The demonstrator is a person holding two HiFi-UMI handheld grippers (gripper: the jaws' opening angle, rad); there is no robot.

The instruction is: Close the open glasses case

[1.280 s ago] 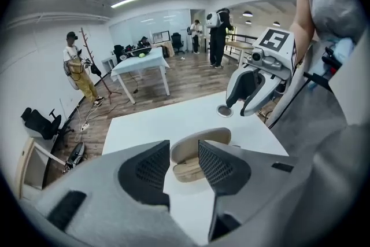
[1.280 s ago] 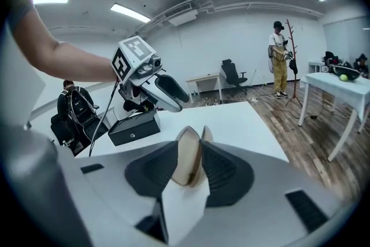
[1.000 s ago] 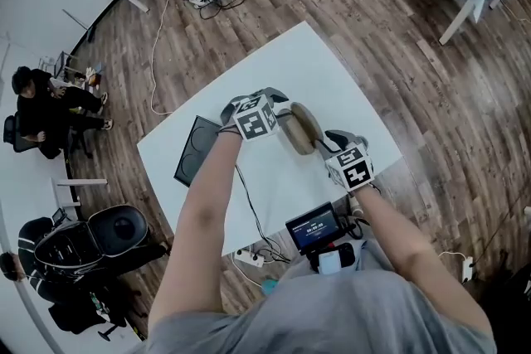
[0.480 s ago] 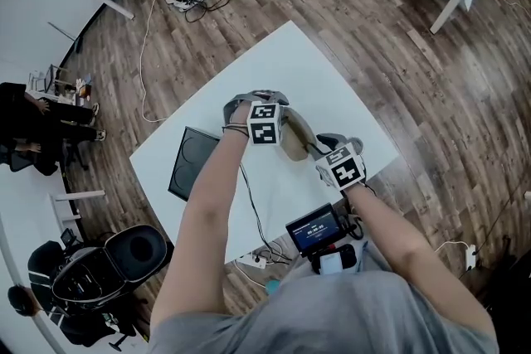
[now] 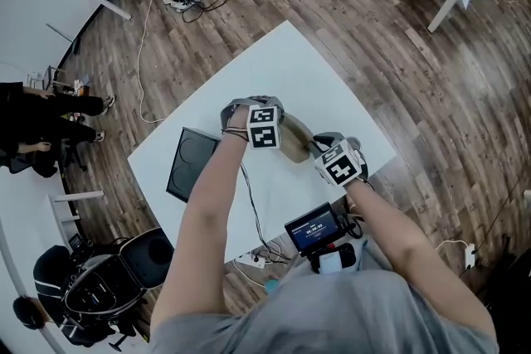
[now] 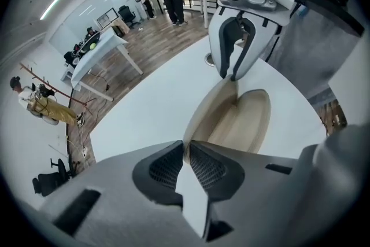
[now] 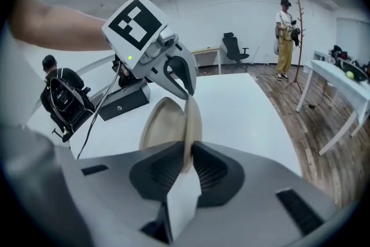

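Glasses case sits near the front-right corner of the white table. It is tan and open, with one half lying flat and the other standing up on edge. Left gripper is pinched tight on one end of the raised half's rim. Right gripper is pinched on the opposite end, so the two face each other across the case. Black flat box lies well apart, toward the table's left.

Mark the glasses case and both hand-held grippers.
glasses case [image 6: 245,118]: left gripper view, inner lining.
left hand-held gripper [image 6: 186,144]: left gripper view, between fingertips.
right hand-held gripper [image 7: 187,147]: right gripper view, between fingertips.
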